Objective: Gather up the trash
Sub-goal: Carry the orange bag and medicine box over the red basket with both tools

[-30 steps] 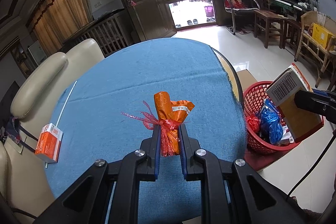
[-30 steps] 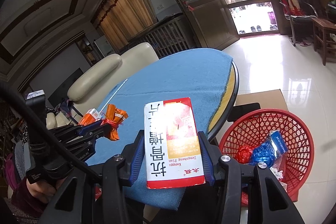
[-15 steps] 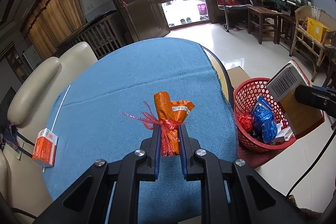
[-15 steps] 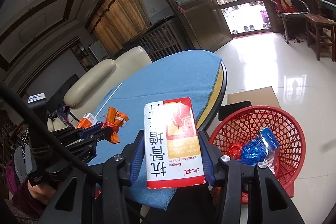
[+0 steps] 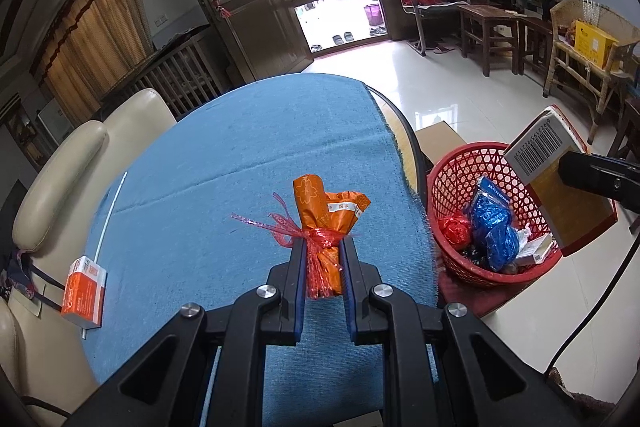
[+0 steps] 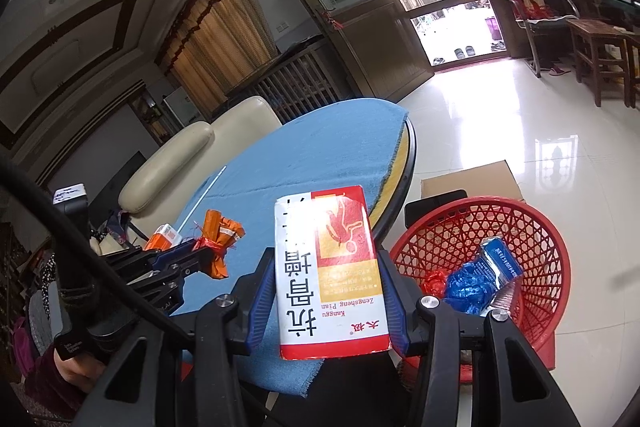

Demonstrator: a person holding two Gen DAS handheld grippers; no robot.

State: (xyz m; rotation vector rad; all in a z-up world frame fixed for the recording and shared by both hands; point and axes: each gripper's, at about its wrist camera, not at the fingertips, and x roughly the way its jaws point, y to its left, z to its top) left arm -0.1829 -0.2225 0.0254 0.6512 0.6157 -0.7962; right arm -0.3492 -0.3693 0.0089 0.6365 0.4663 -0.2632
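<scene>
Small orange box lies at the blue tablecloth's left edge. Left gripper is clamped on orange wrapper above the cloth. Right gripper is closed on red-white medicine box, held beside red basket on floor.

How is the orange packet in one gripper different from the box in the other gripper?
The orange packet is soft and crumpled, tied with a red ribbon; the box is stiff and flat with printed writing. The packet is narrow, so the left gripper closes tight on it; the box is wider and spreads the right gripper further. The packet hangs above the blue table; the box is near the red basket. Both are held up, not yet dropped.
</scene>
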